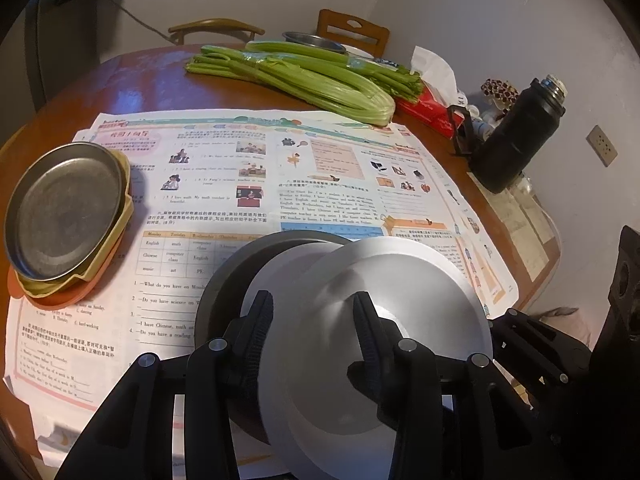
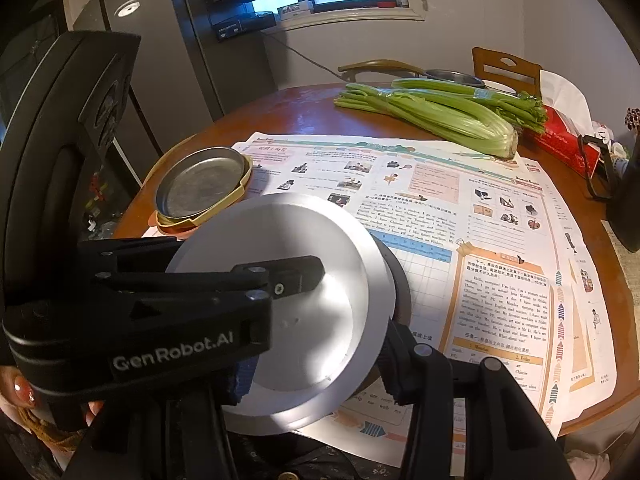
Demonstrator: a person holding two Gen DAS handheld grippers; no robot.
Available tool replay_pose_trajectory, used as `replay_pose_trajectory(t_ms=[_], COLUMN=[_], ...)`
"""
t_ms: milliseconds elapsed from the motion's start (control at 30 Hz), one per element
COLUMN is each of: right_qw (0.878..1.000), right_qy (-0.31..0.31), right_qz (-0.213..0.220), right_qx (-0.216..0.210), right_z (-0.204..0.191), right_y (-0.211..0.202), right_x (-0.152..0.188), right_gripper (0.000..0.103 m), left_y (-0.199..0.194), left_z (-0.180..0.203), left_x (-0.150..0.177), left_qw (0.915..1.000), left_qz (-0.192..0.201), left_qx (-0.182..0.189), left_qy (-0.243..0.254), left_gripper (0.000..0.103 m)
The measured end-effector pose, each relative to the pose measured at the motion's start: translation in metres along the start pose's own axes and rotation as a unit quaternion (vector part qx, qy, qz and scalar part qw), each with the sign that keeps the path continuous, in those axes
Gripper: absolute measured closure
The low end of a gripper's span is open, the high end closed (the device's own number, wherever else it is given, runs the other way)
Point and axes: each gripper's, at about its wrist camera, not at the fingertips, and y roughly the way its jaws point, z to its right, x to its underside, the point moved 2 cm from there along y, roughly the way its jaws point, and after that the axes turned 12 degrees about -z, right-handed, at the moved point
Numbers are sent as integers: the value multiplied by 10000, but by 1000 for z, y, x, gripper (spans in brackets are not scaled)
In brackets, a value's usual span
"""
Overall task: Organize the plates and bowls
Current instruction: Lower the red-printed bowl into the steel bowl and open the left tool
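A shiny silver bowl is tilted over a darker grey bowl on the newspaper. My left gripper is shut on the silver bowl's rim, one finger inside, one outside. My right gripper sits at the bowl's near rim, its fingers spread wide around the bowls; the left gripper hides one finger. A steel plate lies on a yellow plate and an orange plate at the table's left.
Newspaper sheets cover the round wooden table. Celery, a red tissue pack, a black flask and a steel bowl stand at the back. Chairs are behind the table.
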Motion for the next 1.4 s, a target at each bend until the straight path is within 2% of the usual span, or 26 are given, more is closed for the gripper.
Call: replay_pose_trajectory(t_ms=[700, 1400], right_qw=[9996, 9978], right_qy=[58, 19], right_qz=[80, 230], right_qx=[273, 617], right_z=[5, 6], right_y=[0, 2], right_x=[-2, -21], right_gripper=[52, 52], left_y=[-17, -19], left_z=[-5, -31], left_x=[3, 1], left_qw=[9993, 9988], left_qz=[229, 242], left_qx=[-302, -147], left_qy=[-63, -404], left_gripper=[59, 57])
